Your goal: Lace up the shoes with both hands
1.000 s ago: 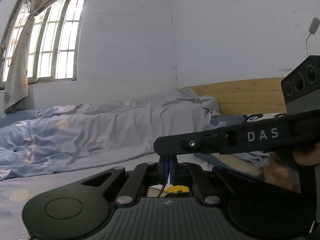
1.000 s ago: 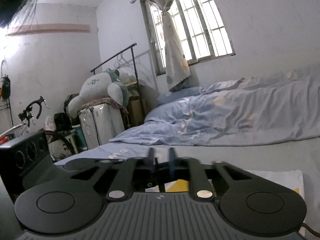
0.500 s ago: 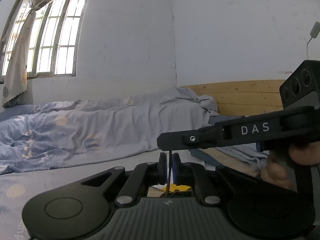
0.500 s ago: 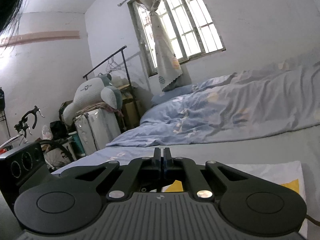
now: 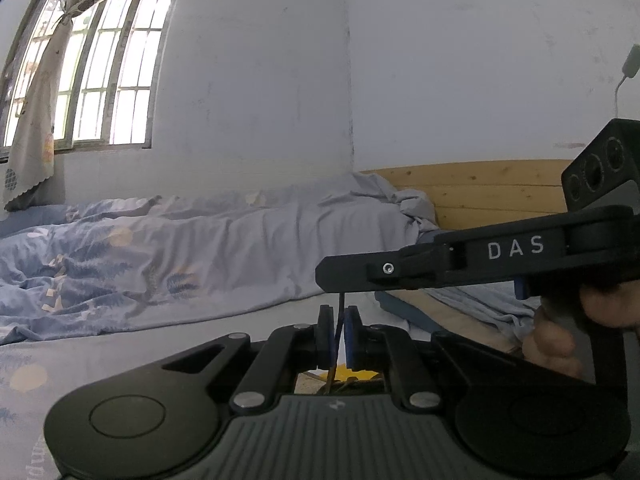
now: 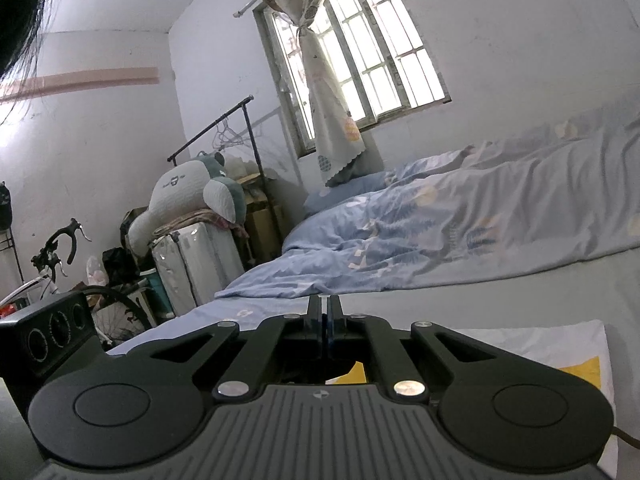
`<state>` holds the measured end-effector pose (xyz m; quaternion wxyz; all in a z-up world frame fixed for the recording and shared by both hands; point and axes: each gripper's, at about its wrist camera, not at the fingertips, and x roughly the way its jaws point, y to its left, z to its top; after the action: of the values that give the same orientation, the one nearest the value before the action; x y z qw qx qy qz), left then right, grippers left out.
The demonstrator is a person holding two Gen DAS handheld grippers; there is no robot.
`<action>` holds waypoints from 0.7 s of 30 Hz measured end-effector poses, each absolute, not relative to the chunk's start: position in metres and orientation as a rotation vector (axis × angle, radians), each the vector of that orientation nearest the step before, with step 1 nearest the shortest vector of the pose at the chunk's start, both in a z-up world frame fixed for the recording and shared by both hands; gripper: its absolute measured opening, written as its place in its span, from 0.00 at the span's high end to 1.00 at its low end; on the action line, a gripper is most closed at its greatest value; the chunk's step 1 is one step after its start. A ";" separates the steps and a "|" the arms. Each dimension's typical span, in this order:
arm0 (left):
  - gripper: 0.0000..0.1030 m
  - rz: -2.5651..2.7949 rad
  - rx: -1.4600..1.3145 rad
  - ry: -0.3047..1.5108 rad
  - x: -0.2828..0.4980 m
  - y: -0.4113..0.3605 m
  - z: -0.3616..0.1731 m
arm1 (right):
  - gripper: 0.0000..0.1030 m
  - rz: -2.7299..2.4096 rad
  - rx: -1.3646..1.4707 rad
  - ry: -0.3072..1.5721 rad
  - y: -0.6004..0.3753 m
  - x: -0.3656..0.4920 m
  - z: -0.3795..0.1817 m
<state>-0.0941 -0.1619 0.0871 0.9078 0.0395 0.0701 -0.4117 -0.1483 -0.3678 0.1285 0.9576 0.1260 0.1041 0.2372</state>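
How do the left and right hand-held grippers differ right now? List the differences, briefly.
Left hand-held gripper: slim gap between pads, dark lace running through; right hand-held gripper: pads flush in its own view. The right crosses side-on above the left's tip, the lace rising taut to its own tip. Both are shut on that lace, over the bed.

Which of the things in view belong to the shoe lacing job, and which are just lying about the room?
Job: left gripper, pinching a dark lace; right gripper, shut.

Lying about: rumpled duvet, curtain, plush toy, bicycle, clothes rail, wooden headboard.
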 end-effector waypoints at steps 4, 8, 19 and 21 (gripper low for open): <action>0.95 -0.853 0.082 0.145 -0.095 -0.162 0.087 | 0.98 0.482 0.254 0.212 -0.367 -0.149 0.128; 0.98 -0.845 0.091 0.144 -0.095 -0.163 0.087 | 0.98 0.475 0.232 0.213 -0.364 -0.149 0.128; 0.99 -0.714 0.074 0.162 -0.083 -0.149 0.087 | 0.30 0.341 0.198 0.120 -0.374 -0.159 0.131; 0.99 -0.649 0.058 0.174 -0.074 -0.135 0.088 | 0.30 0.290 0.181 0.087 -0.382 -0.161 0.134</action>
<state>-0.0736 -0.1347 0.0879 0.9437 0.0285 0.0854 -0.3184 -0.1613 -0.3822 0.1336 0.9845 0.0899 0.0431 0.1441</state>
